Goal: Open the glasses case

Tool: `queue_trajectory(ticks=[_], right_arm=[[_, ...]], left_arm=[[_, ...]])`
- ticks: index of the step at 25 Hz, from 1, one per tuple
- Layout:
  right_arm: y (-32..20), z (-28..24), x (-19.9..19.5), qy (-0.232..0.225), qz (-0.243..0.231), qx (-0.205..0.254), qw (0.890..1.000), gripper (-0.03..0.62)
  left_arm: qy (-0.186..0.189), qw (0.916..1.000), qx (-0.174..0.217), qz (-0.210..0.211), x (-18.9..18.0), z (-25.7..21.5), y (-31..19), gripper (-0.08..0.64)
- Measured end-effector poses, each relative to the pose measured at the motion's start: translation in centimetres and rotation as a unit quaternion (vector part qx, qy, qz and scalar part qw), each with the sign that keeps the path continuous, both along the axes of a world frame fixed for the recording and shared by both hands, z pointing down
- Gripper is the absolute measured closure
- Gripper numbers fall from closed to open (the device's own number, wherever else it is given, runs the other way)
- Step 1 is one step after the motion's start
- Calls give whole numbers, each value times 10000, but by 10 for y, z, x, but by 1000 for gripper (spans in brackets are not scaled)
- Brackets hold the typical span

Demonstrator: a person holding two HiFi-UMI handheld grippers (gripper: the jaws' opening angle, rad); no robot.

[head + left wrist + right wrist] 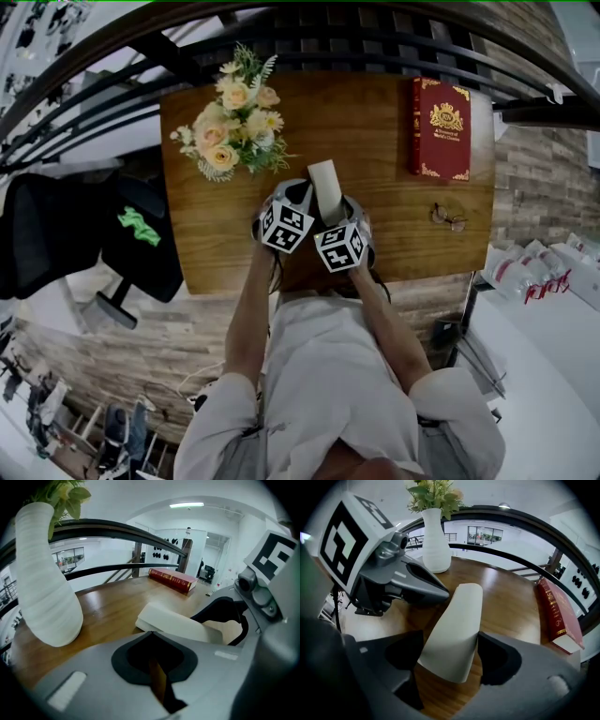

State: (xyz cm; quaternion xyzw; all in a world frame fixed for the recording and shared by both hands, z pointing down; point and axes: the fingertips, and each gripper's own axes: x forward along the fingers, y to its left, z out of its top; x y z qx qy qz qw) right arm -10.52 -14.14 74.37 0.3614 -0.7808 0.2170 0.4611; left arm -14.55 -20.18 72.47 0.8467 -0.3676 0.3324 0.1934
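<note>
A white glasses case [325, 187] lies shut on the wooden table [394, 244], its long axis pointing away from me. In the right gripper view the case [457, 625] sits between the wide jaws of my right gripper [450, 651], its edges close to both dark pads; no squeeze shows. My left gripper [440, 592] is shut, and its pointed tip rests at the case's left side. In the left gripper view its jaws [150, 633] meet just short of the case [173, 623], and the right gripper [225, 616] straddles the case's near end. Both grippers [305, 199] [339, 208] hang over that end.
A white vase of flowers [234, 122] stands at the table's back left, close to the left gripper [44, 583]. A red book [439, 127] lies at the back right, a pair of glasses [448, 217] near the right front. A dark railing [309, 47] runs behind the table.
</note>
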Motion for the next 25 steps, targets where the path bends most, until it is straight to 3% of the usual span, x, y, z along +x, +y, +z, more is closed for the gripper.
queue_trajectory(ticks=[11,25], right_arm=[[-2,-5,2,-540,134,-257,9981,239],[-1,-18,6,-735,155,-113,9971,256]], left_arm=[[36,10000,-17,59,7,3,1,540],[29,10000,-45,23,6,4,1,540]])
